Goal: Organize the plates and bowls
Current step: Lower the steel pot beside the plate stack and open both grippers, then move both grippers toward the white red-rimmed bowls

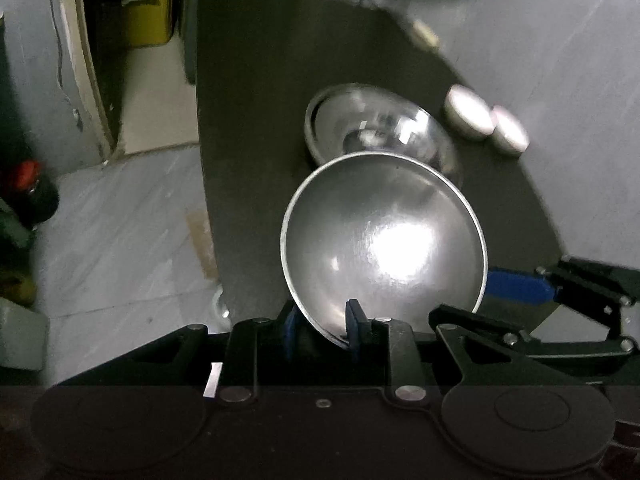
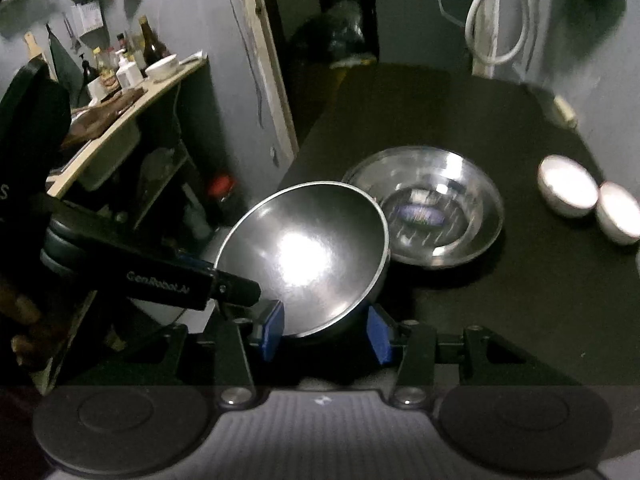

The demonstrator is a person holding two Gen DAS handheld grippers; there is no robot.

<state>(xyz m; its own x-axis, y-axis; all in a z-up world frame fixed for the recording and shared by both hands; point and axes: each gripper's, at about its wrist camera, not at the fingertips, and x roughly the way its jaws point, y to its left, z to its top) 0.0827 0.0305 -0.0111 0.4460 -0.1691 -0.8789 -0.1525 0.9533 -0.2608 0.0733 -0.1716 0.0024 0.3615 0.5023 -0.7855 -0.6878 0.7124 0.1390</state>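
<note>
Both jaws grip one steel bowl [image 1: 384, 236]: my left gripper [image 1: 320, 332] pinches its near rim, my right gripper [image 2: 326, 332] straddles its base, with the glass bowl [image 2: 432, 208] just beyond.

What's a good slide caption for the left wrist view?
Left gripper pinches the tilted steel bowl's rim above the dark table, beside the shinier bowl.
</note>
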